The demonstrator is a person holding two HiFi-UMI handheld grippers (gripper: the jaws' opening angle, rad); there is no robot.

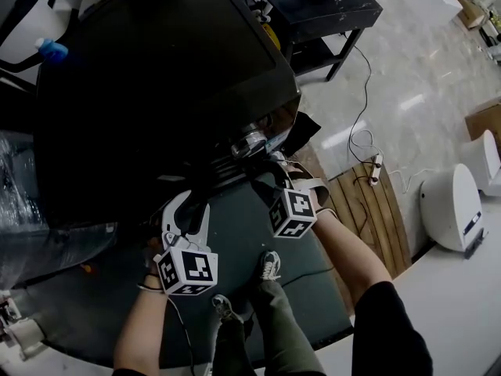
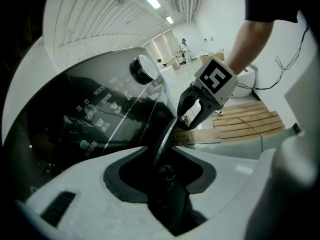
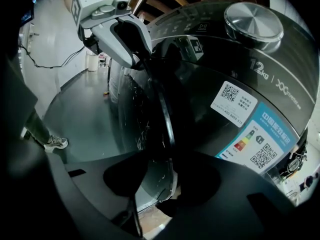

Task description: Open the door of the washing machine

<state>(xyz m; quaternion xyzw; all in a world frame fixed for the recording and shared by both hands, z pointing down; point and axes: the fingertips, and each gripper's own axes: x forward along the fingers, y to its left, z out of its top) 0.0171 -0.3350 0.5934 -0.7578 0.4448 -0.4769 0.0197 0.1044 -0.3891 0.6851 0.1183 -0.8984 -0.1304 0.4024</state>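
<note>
The black washing machine (image 1: 156,77) fills the upper left of the head view, with a silver knob (image 1: 252,139) at its front edge. Its round door stands edge-on in both gripper views, as a dark rim (image 2: 167,134) below the lit control panel (image 2: 100,114). My left gripper (image 2: 162,171) has this rim between its jaws and looks shut on it. My right gripper (image 3: 167,184) grips the same door rim (image 3: 167,119) further round, beside a blue energy label (image 3: 260,144). From above, the left gripper (image 1: 190,210) and right gripper (image 1: 282,175) sit close together at the machine's front.
The person's shoes (image 1: 270,265) stand on a dark grey mat (image 1: 235,233). A wooden pallet (image 1: 368,202) with a power strip (image 1: 376,171) lies to the right. A white appliance (image 1: 454,206) stands further right and a black table (image 1: 329,6) behind.
</note>
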